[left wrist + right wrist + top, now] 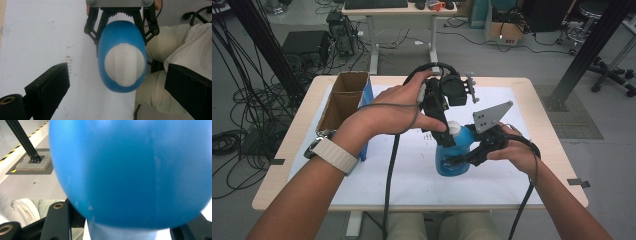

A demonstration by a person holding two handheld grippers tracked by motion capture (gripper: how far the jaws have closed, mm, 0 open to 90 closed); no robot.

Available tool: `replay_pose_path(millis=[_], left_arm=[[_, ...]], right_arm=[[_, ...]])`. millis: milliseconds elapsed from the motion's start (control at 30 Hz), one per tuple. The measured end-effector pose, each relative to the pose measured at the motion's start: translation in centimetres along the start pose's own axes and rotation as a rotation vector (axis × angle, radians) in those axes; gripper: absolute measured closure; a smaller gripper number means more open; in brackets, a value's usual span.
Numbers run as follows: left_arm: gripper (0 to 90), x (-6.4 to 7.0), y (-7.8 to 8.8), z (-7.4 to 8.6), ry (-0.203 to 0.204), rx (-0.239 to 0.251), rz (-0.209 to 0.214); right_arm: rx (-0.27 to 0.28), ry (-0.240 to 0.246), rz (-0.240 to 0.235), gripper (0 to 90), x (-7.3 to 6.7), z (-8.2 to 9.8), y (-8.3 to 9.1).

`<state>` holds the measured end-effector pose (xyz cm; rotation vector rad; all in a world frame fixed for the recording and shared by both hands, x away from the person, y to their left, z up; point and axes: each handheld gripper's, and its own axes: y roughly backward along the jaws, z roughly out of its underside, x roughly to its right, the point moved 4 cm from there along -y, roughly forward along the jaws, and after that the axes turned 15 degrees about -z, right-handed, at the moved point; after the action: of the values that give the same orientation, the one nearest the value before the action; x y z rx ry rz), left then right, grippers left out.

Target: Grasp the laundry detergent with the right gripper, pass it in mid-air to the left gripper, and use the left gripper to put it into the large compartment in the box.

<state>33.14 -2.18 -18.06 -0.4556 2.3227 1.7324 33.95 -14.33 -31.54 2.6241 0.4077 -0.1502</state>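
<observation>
near the middle of the table, on the white sheet (377, 175) that covers it, stands a blue bottle (453, 155) with a white cap. the right gripper (462, 160) comes at it from the side, its jaws pinching the bottle's blue body. the left gripper (447, 135) hangs over the top, and its jaws stand spread, one on either side of the cap and touching nothing.

the high view gives the layout: bottle upright, left hand (397, 112) arched above, right hand (517, 150) low beside it, and a grey three-cornered plate (492, 116) riding on the right gripper. the left gripper view looks straight down, so the bottle (121, 58) reads as a smooth, glossy blue oval with a matte, ribbed white cap (125, 66) in its centre; beyond it the right gripper (121, 15) clasps the far end with its black linkage (the person's pale trousers lie off to one side). the right gripper view sits so close that the bottle (135, 170) is a rounded blue wall, faintly scuffed, with a seam down it.

farther out, an open brown cardboard box (343, 102) rests at the table's left edge, the wooden rim of the table (287, 145) showing around the sheet.
</observation>
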Motion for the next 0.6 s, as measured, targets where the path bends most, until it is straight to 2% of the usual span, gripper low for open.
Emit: replay_pose_path(millis=[600], left_arm=[[6.4, 0.23, 0.07, 0.01, -0.004, -0.005, -0.006]], right_arm=[[-0.005, -0.009, -0.001, 42.4, 0.02, 0.03, -0.06]])
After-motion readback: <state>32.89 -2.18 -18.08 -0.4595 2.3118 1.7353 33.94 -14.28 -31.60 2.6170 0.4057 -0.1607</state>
